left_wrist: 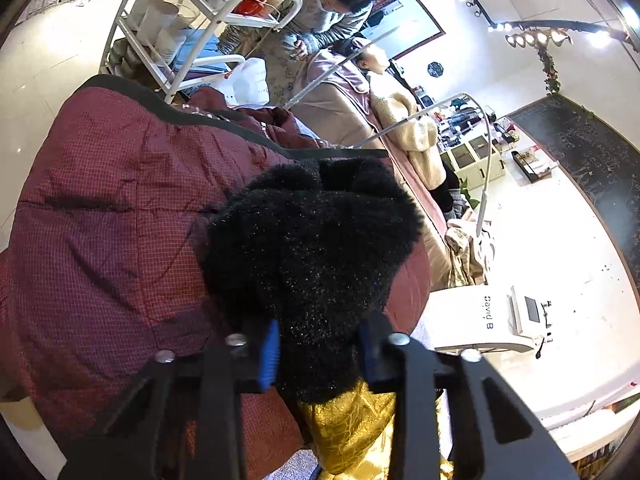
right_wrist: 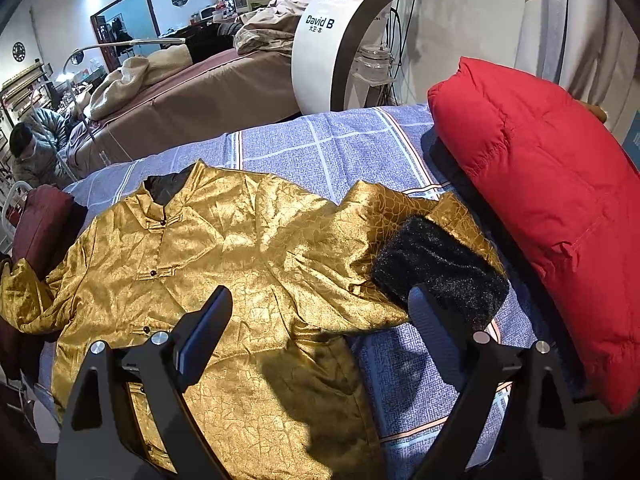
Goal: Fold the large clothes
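A red padded cushion (right_wrist: 540,208) lies on the blue checked bedsheet (right_wrist: 320,140). Beyond stands a white "David B" machine (right_wrist: 320,52) beside a mauve treatment bed (right_wrist: 192,108), where one person (left_wrist: 416,136) lies and another (left_wrist: 324,12) bends over. A white trolley (left_wrist: 168,40) stands near.

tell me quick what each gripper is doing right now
left gripper: closed on the black fuzzy cuff of the gold jacket
right gripper: open, holding nothing
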A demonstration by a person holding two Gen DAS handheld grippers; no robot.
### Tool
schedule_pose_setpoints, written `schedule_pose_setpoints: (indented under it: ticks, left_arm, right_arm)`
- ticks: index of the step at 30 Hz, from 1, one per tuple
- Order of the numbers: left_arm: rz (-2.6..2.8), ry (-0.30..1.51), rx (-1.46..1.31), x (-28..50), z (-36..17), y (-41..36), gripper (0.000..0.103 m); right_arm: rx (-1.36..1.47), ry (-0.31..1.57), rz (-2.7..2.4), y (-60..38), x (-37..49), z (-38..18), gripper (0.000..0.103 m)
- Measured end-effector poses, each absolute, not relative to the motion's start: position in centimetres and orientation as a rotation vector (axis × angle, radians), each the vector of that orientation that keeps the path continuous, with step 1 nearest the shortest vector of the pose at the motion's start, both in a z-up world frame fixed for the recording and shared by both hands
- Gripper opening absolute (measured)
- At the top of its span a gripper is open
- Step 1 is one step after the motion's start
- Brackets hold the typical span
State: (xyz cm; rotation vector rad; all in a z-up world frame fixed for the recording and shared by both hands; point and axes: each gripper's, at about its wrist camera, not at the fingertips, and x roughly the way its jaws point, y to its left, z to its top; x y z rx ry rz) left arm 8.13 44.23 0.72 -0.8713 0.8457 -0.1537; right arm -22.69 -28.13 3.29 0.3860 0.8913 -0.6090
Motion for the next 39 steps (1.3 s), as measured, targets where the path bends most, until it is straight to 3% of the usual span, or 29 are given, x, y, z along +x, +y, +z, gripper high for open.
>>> schedule_pose_setpoints:
  ticks: [13, 26, 32, 39]
  left_arm:
    - [-0.227, 0.681, -0.654, 8.5, 6.8, 36.7, 0.018]
    - [-0.592, 0.583, -0.278, 4.2, 13.2, 11.6, 0.018]
    - [-0.802, 0.664, -0.111, 0.5, 7.5, -3.9, 0.018]
    - [-0.840, 0.867, 0.071, -2.4, -4.7, -16.0, 0.018]
  right_arm:
    - [0.491, 0.878, -0.647, -29.7, -26.0, 1.6, 0.089]
    - [0.543, 0.832, -0.669, -31.7, -29.2, 1.2, 0.089]
    - [0.593, 0.819, -0.710, -33.3, -32.4, 0.6, 0.089]
    - [0.625, 0.835, -0.762, -34.1, -36.1, 0.6, 0.089]
